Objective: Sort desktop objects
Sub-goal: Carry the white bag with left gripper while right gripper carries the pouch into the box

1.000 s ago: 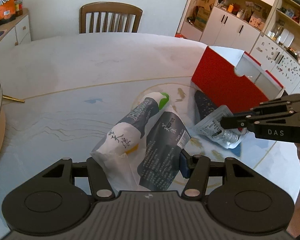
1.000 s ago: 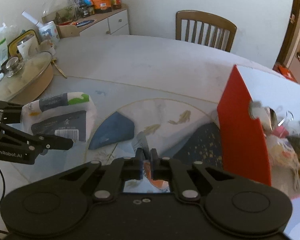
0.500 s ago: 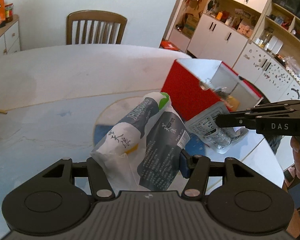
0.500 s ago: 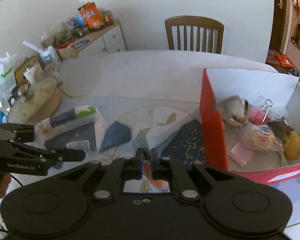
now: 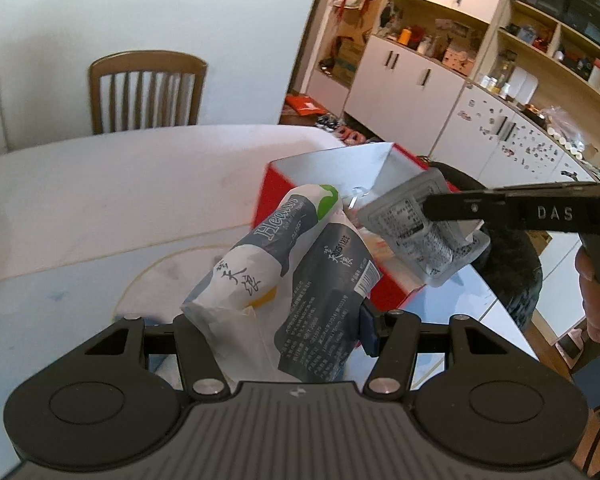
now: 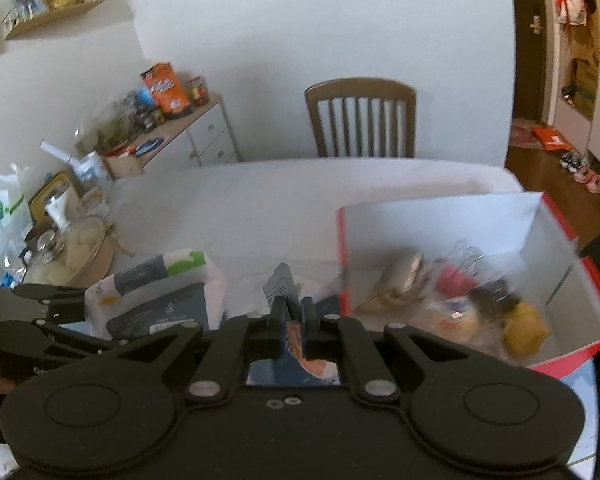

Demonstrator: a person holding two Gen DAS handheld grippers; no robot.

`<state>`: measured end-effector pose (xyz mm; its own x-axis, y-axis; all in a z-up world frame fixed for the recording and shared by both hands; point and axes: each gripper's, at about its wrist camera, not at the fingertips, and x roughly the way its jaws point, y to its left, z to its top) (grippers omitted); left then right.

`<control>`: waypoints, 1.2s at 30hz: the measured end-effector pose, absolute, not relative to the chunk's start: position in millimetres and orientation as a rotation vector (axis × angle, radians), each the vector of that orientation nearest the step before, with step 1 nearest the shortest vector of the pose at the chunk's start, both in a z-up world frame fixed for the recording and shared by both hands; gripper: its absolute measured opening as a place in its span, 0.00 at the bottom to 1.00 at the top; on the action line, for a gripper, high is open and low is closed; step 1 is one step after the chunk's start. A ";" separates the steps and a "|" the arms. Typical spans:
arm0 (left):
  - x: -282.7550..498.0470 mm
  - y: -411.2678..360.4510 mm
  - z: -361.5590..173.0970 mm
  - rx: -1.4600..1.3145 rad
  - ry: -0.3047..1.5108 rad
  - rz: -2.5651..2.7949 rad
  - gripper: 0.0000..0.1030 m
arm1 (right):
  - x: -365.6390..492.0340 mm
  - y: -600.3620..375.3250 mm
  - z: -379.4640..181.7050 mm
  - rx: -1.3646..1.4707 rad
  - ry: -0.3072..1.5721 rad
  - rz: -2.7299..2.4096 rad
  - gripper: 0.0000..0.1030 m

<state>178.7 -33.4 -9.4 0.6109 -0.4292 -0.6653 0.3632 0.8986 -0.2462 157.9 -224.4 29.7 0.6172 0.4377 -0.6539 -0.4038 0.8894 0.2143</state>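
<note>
Two views share one white round table (image 5: 100, 184), with a wooden chair (image 6: 360, 116) behind it against a pale wall and a red box (image 6: 556, 248) with white inner walls near the table's right edge. The left gripper (image 5: 284, 320) is clamped on a grey-and-white snack bag (image 5: 284, 272), held up in front of the red box. The right gripper (image 6: 294, 316) is pinched tight on a clear plastic packet (image 5: 424, 232), held just over the box's near wall. Only the left wrist view shows white cabinets (image 5: 416, 76) and open shelves beyond the box, plus the person's hand (image 5: 596, 296) on the right gripper's handle. Only the right wrist view shows inside the box, a blurred heap of small items (image 6: 460, 300), and left of the box a lidded pot (image 6: 72, 252) and a cluttered sideboard (image 6: 172, 128).
</note>
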 end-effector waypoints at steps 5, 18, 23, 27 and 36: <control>197.3 -73.3 -5.3 -0.064 0.783 -0.494 0.55 | 170.3 -258.8 37.8 0.046 0.729 0.433 0.05; 244.0 -158.9 -19.2 0.001 0.824 -0.541 0.55 | 203.7 -334.6 23.7 0.047 0.705 0.315 0.05; 257.8 -186.7 -29.2 0.038 0.853 -0.553 0.55 | 222.2 -349.6 15.4 0.025 0.701 0.285 0.05; 267.6 -205.1 -39.4 0.078 0.874 -0.554 0.55 | 238.6 -356.3 5.7 0.003 0.702 0.273 0.05; 283.9 -224.5 -59.6 0.132 0.920 -0.550 0.55 | 272.0 -352.7 -26.7 -0.059 0.739 0.259 0.05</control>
<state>283.9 -224.5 -59.6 0.4793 -0.3939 -0.7843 0.5039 0.8552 -0.1215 272.0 -352.7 -26.7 0.7089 0.2129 -0.6724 -0.2544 0.9664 0.0377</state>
